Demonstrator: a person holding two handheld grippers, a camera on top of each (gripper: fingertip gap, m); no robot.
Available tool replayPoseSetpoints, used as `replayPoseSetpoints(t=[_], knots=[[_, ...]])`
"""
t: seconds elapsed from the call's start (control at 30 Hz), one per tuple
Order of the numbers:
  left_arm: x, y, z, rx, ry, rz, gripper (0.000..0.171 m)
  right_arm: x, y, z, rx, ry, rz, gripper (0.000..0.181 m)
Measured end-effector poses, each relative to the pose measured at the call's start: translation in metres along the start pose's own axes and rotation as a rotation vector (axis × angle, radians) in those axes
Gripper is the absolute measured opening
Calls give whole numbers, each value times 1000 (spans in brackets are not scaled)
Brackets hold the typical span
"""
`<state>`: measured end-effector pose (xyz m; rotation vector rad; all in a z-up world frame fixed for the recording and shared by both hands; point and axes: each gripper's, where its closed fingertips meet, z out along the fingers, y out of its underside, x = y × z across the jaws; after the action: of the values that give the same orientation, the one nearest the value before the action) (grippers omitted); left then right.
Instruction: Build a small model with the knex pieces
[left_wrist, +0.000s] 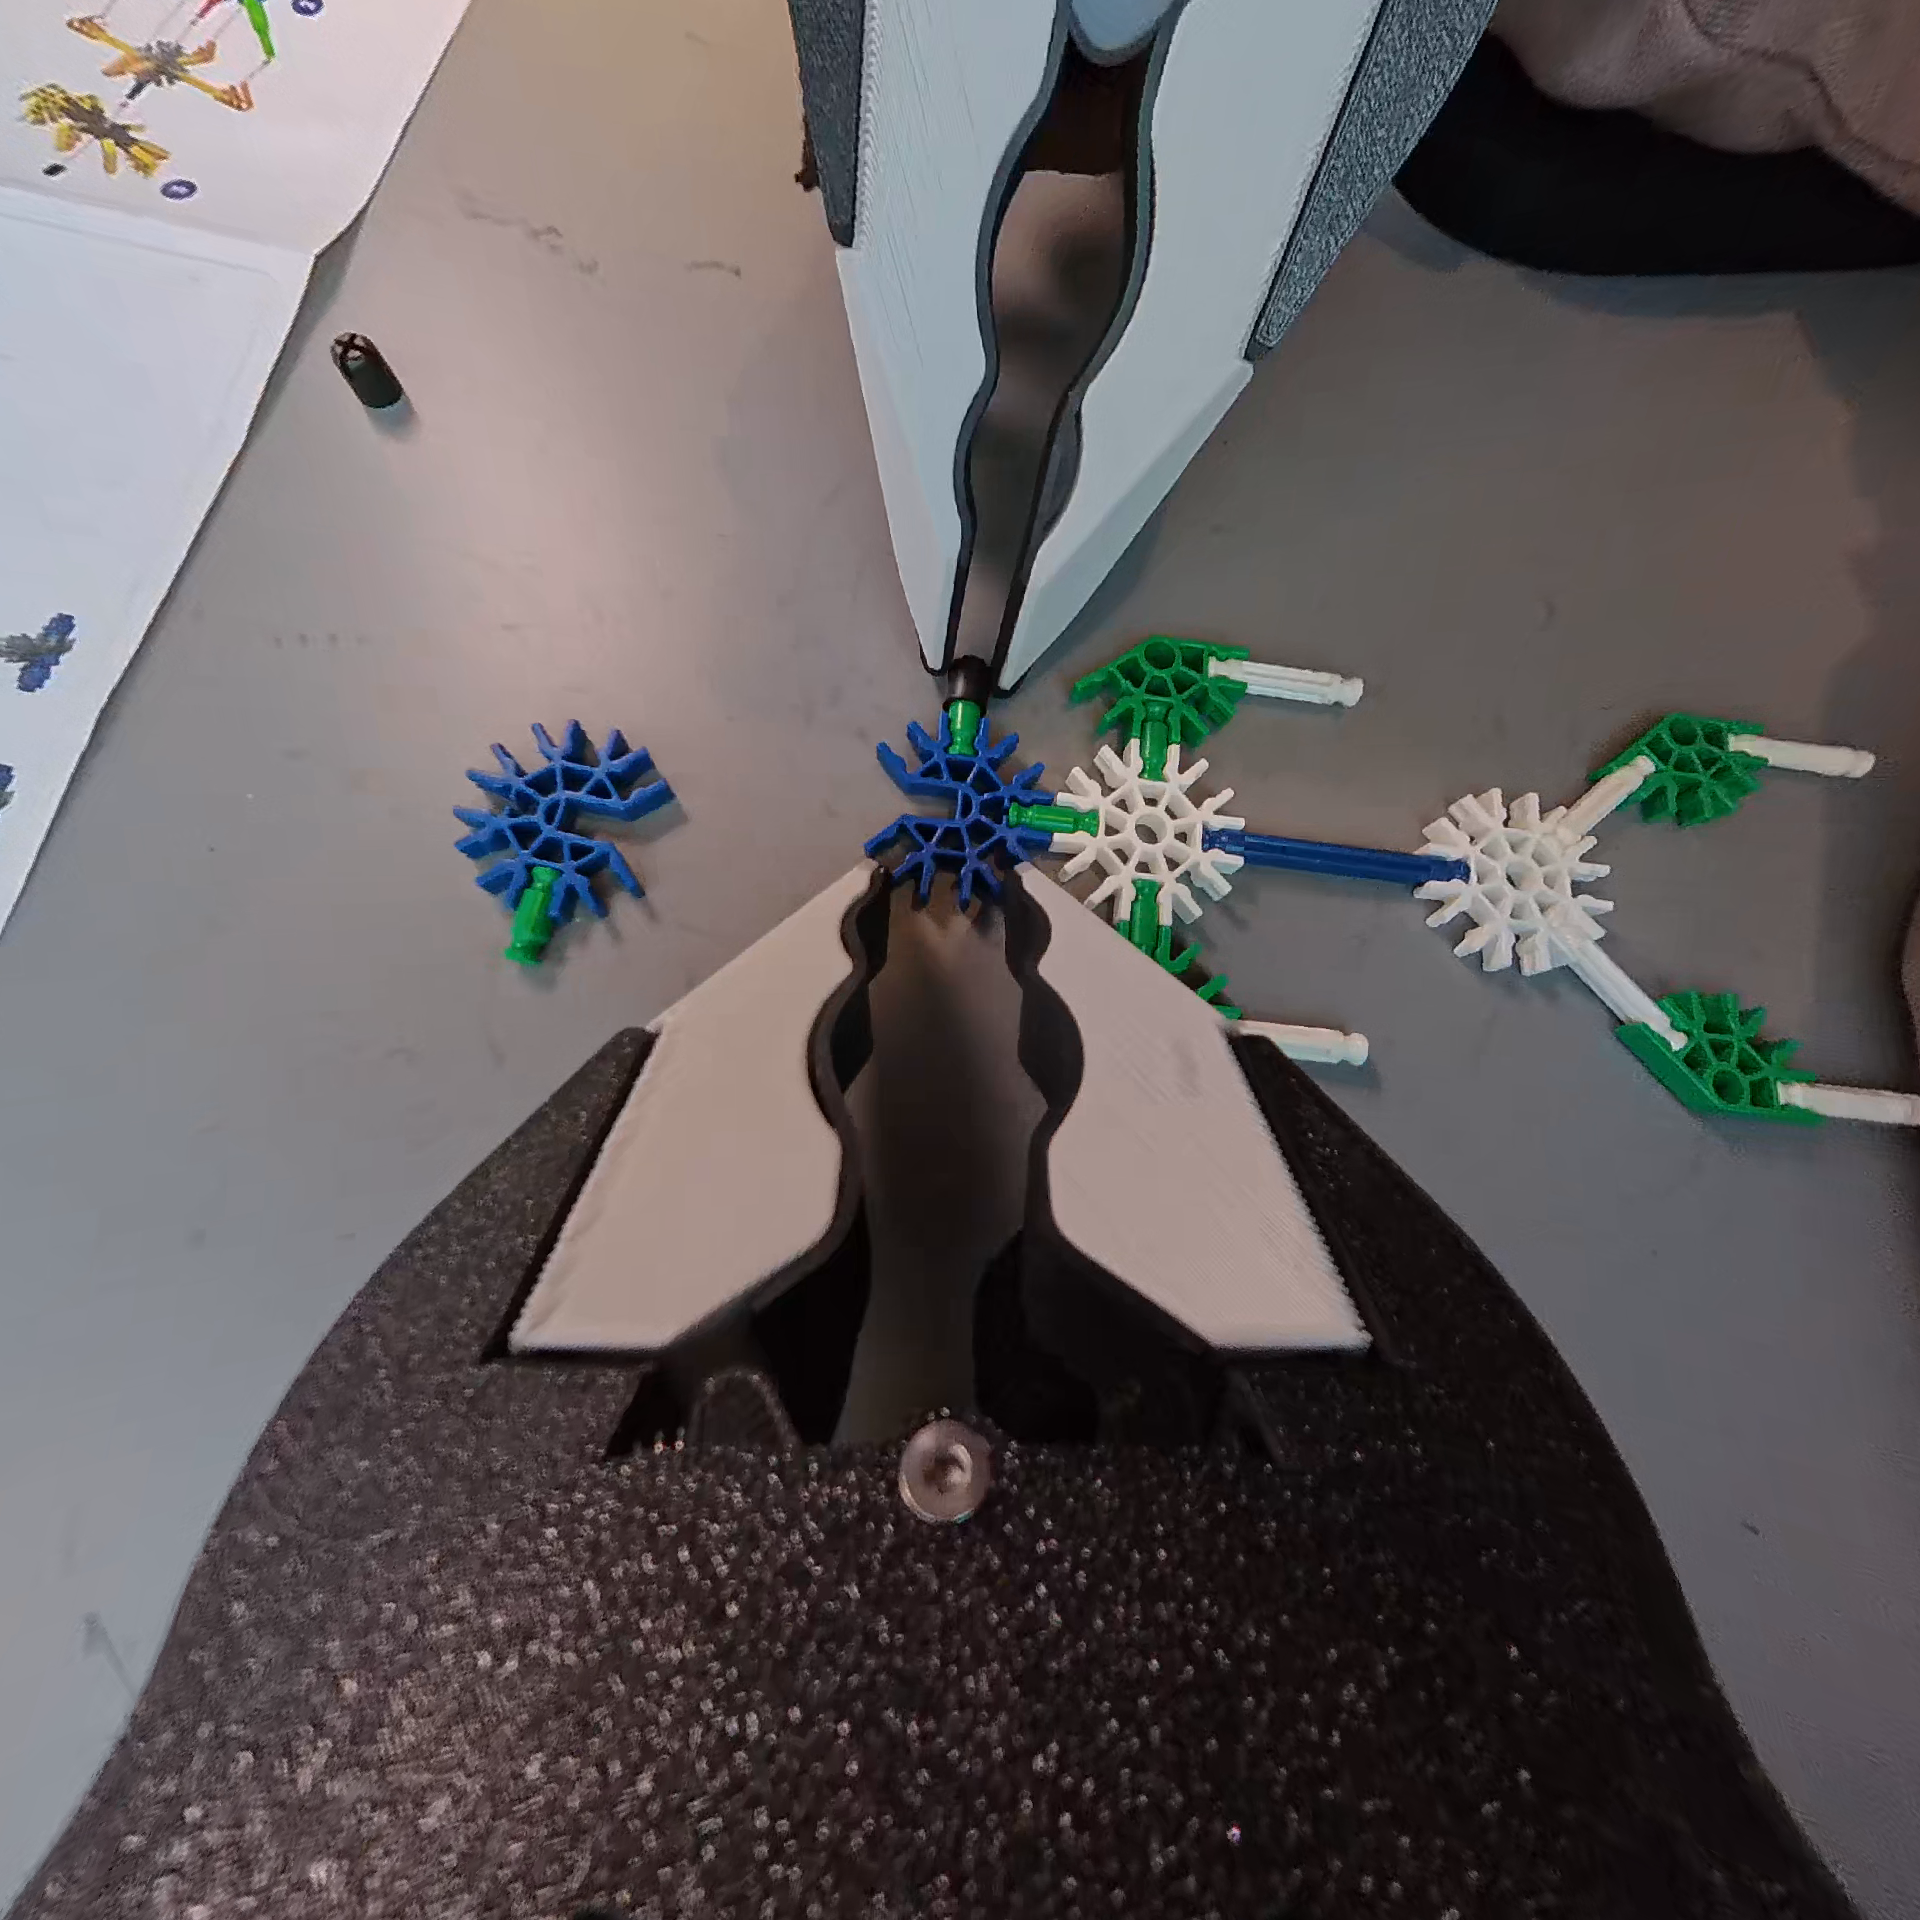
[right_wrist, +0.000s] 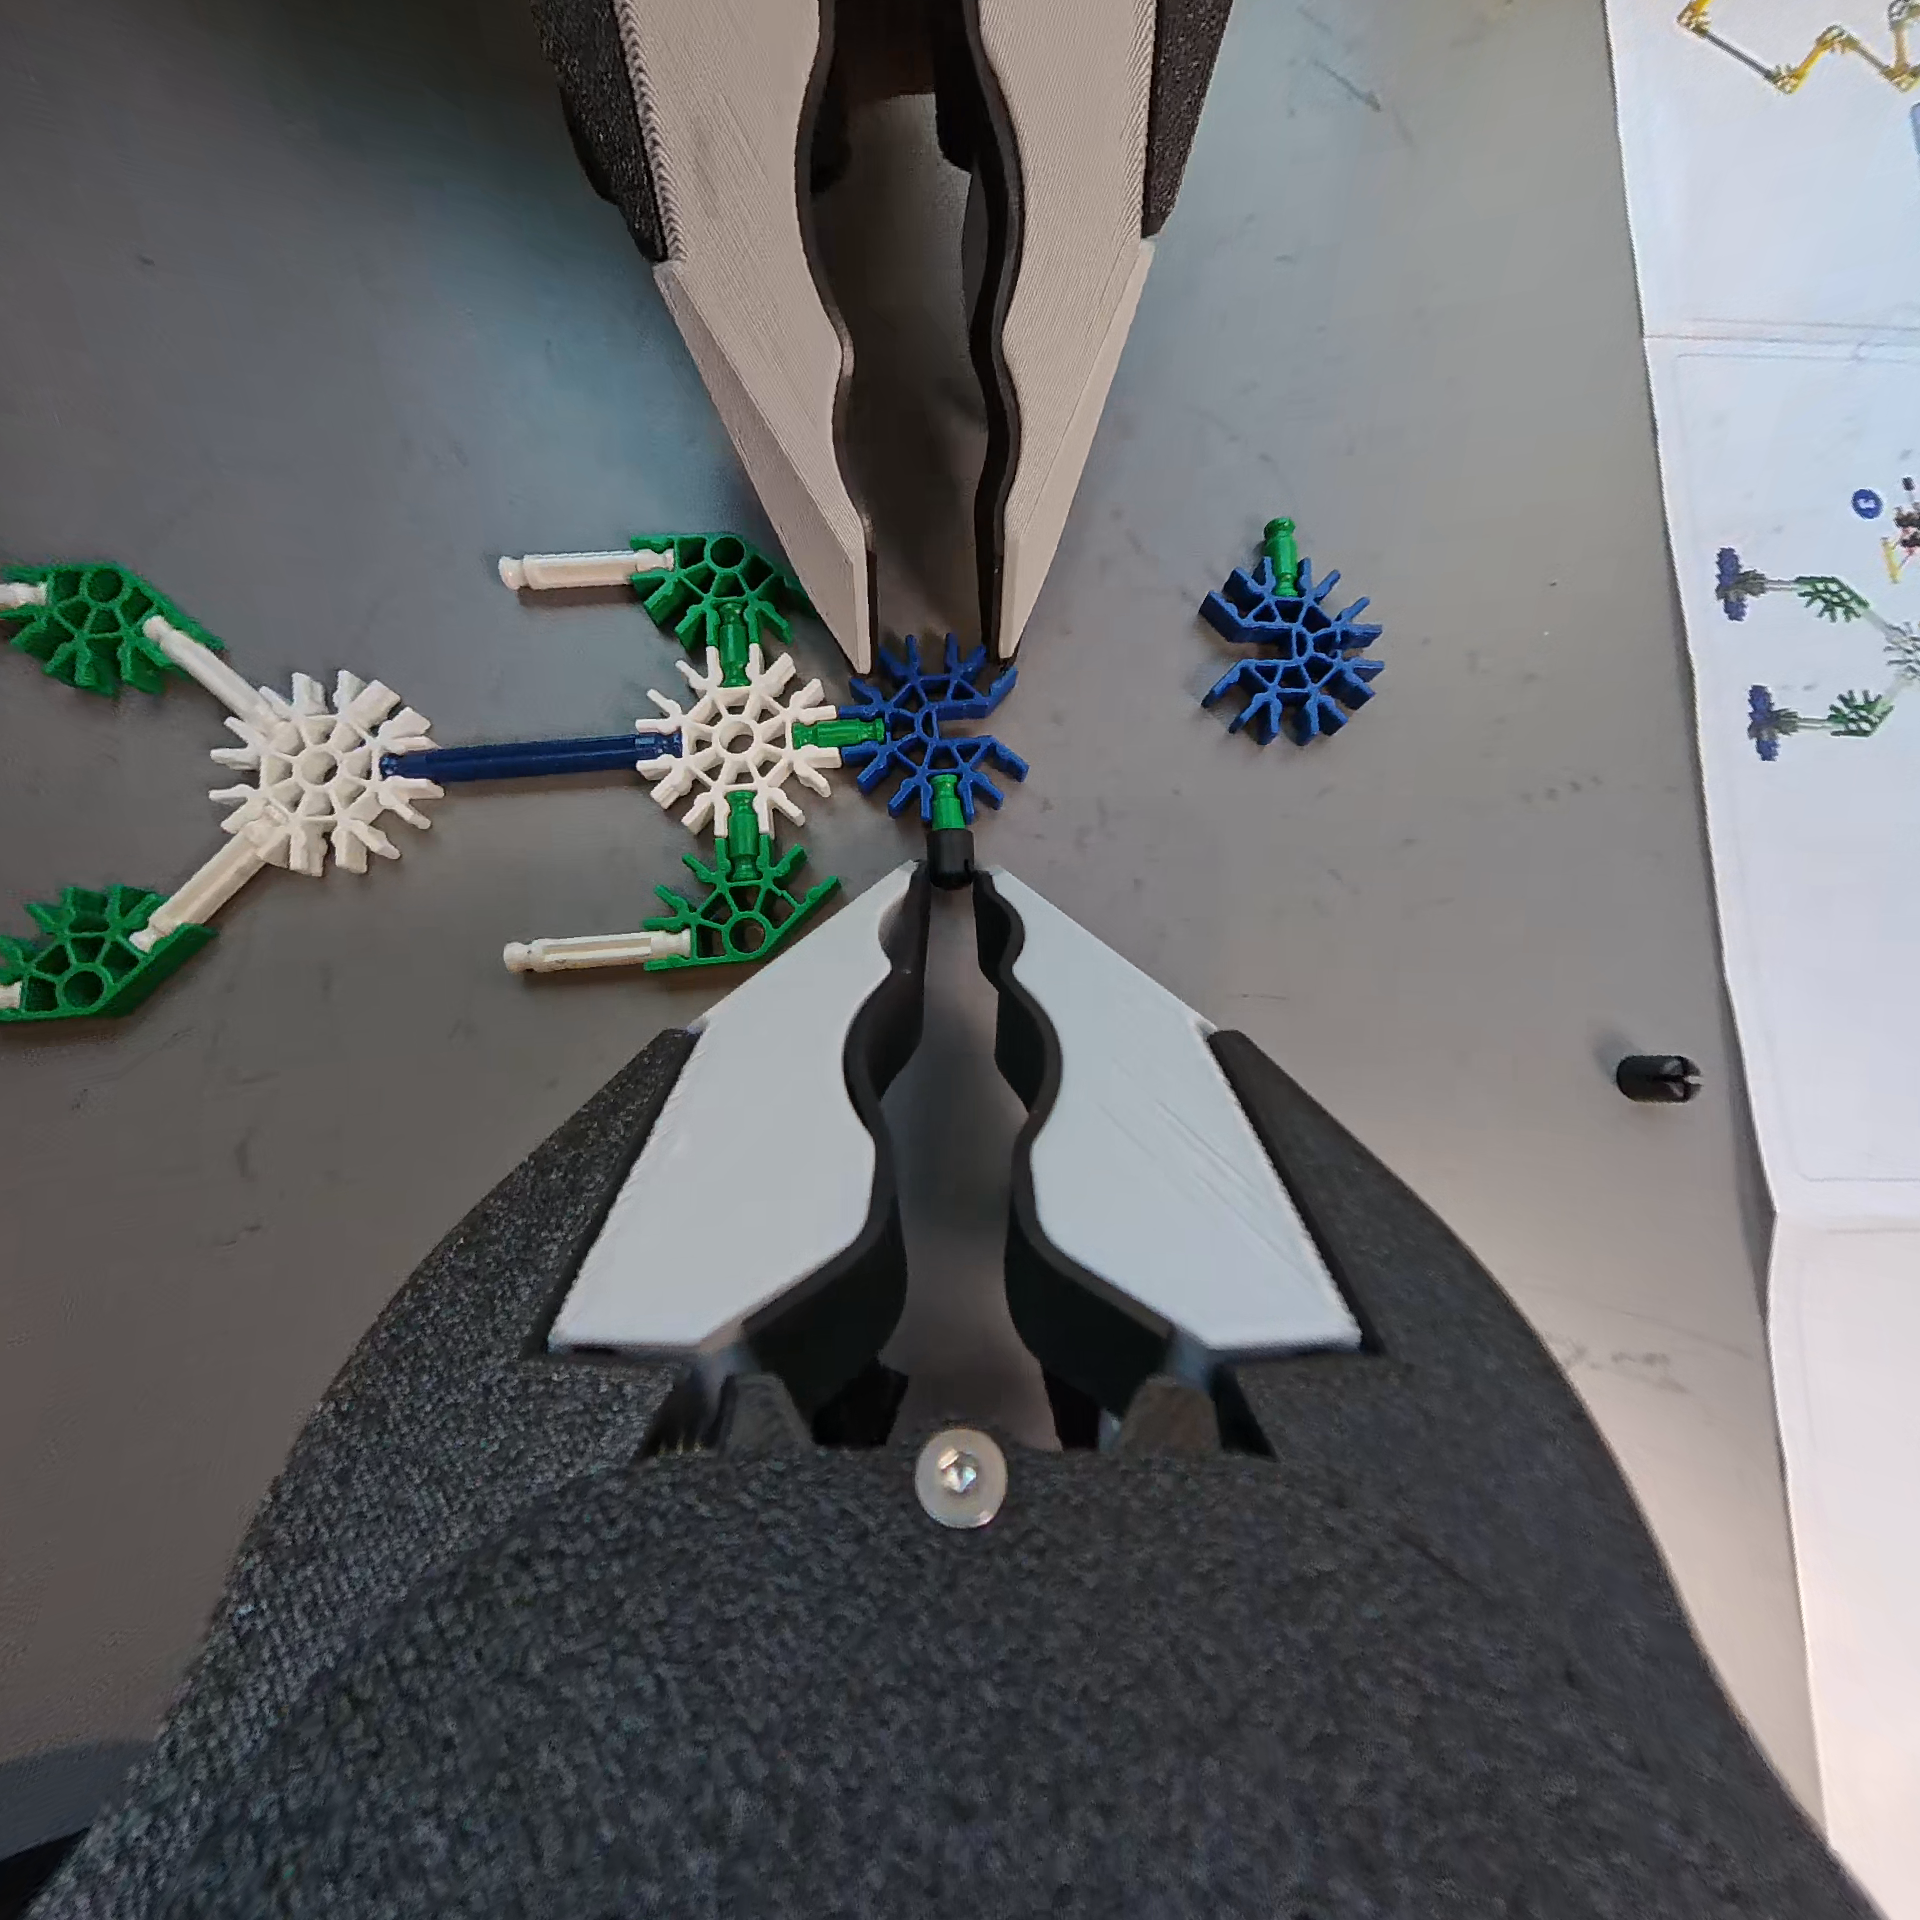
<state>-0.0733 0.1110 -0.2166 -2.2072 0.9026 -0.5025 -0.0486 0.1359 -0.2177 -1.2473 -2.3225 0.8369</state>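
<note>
mid-tabletop (left_wrist: 1455, 520): left gripper (left_wrist: 945, 883) clamps blue connector (left_wrist: 961, 816); right gripper (right_wrist: 948, 878), opposite, pinches black cap (right_wrist: 948, 857) coaxial on its green rod (right_wrist: 943, 805)

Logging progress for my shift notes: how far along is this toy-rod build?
Done: white connectors, green pieces and a blue rod are joined, with the blue connector attached. In hand: left gripper grips that connector; right gripper pinches a black cap at its green rod tip. Left: a second blue connector and another black cap lie loose.
</note>
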Motion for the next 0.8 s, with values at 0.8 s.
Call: replayPoseSetpoints(t=[0.8], knots=[[-1,-1,2,-5,11,46,18,-1,-7,6,11,-43,-65,6]])
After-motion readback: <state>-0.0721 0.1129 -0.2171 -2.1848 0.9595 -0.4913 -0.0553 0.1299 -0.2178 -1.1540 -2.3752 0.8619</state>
